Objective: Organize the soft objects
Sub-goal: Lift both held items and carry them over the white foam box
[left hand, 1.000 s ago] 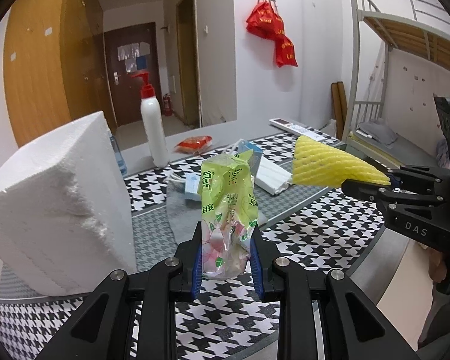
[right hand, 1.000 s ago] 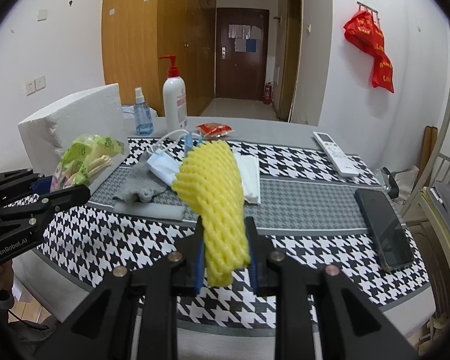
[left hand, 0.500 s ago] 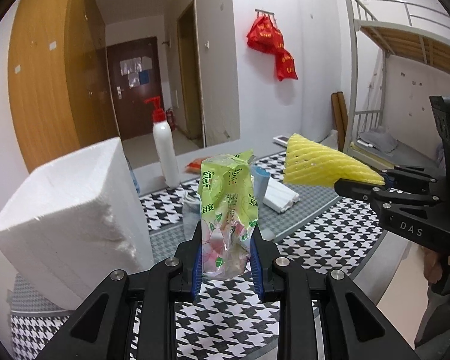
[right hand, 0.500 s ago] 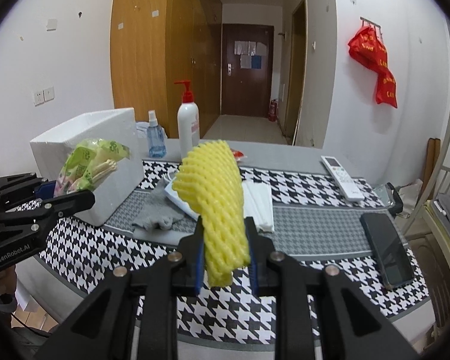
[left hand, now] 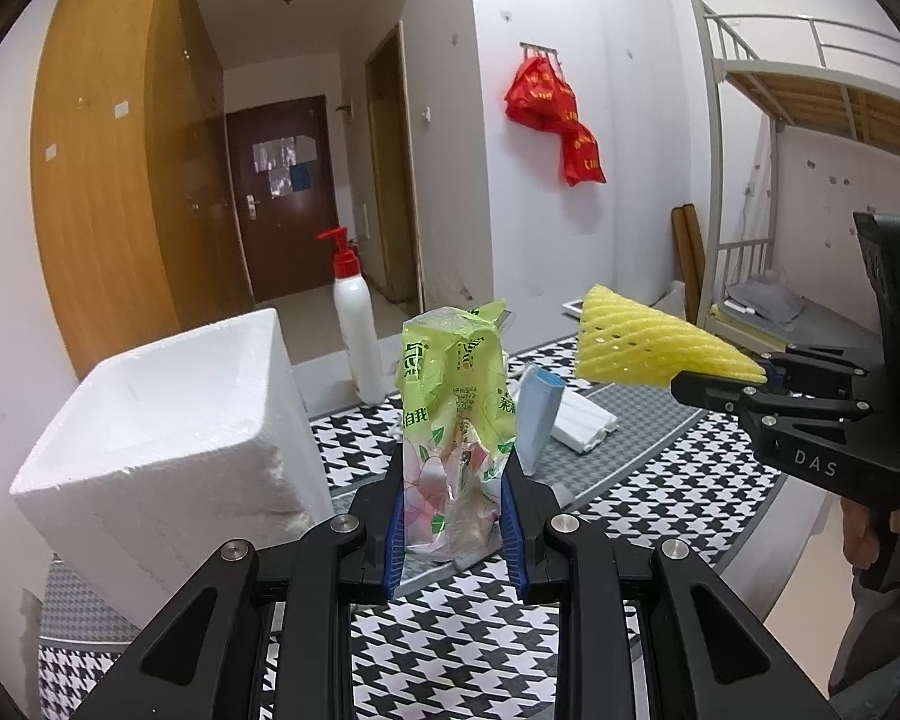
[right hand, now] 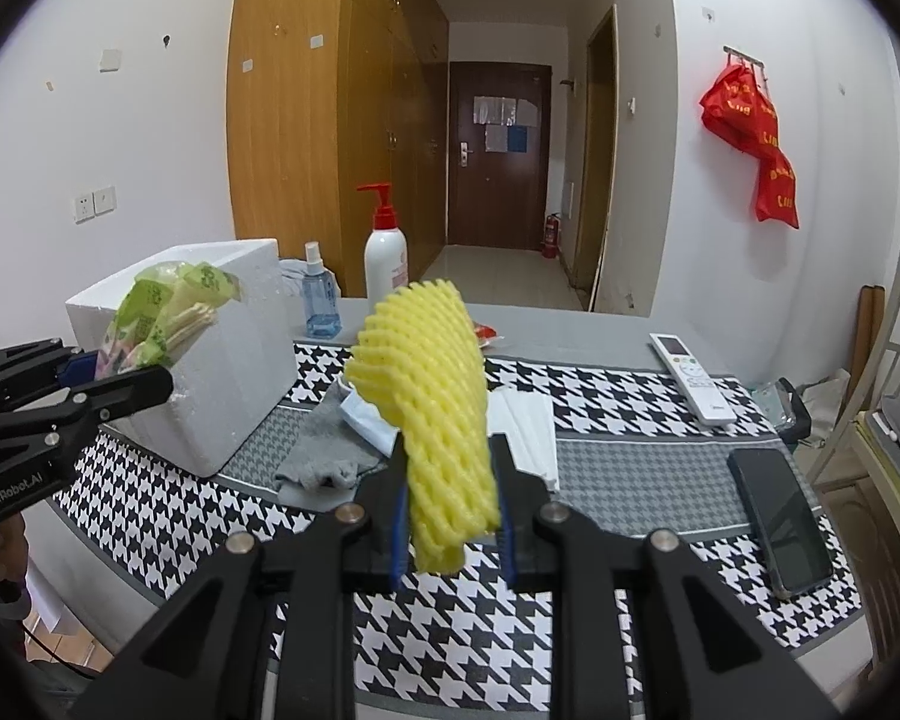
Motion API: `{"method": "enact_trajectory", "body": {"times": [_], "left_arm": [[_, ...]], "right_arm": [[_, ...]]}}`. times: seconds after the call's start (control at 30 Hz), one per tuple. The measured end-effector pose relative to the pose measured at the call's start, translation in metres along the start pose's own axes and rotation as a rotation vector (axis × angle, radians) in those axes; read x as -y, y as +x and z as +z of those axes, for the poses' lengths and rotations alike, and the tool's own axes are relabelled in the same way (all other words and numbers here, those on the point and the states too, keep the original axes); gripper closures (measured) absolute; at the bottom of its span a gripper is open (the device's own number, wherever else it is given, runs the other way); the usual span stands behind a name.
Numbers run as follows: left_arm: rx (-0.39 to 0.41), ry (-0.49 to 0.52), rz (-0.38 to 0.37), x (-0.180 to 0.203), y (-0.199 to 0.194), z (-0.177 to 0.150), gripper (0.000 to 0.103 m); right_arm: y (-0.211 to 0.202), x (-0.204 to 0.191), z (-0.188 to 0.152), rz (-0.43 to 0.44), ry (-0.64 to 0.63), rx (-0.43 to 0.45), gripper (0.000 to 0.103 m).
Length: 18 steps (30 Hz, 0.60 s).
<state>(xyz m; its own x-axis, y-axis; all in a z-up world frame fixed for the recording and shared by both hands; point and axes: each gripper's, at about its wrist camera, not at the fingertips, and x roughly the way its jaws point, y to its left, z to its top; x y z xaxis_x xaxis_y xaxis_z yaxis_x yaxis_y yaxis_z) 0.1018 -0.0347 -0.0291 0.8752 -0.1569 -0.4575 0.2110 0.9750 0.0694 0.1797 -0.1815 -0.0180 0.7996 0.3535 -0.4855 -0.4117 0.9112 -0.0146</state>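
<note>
Right now the left hand-held gripper (left hand: 453, 516), clamped on an upright green plastic packet (left hand: 453, 414), hangs just beside the white foam box (left hand: 168, 420) on the counter (right hand: 630, 420), nearer than the right hand-held gripper (right hand: 450, 516) pinching yellow foam netting (right hand: 435, 396).

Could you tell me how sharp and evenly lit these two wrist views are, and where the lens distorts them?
Left wrist view: sharp, soft daylight, no glare; dark corners, and the bunk bed frame bows near the edge; the green packet in the left gripper is crisp. Right wrist view: equally sharp; the wardrobe curves, the hallway door is dimmer; the yellow foam net in the right gripper is clear.
</note>
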Motion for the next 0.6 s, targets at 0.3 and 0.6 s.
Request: {"method": "enact_trajectory", "body": {"times": [0.3,0.6], "left_arm": [[0.058,-0.008,0.05,-0.013,-0.009,0.01,0.075],[0.097,-0.006,0.1,-0.018,-0.014,0.014,0.075]], "right_arm": [[0.0,-0.002,0.008,0.017,0.01,0.045,0.076],[0.0,-0.004,0.017,0.035,0.003,0.083,0.076]]}}
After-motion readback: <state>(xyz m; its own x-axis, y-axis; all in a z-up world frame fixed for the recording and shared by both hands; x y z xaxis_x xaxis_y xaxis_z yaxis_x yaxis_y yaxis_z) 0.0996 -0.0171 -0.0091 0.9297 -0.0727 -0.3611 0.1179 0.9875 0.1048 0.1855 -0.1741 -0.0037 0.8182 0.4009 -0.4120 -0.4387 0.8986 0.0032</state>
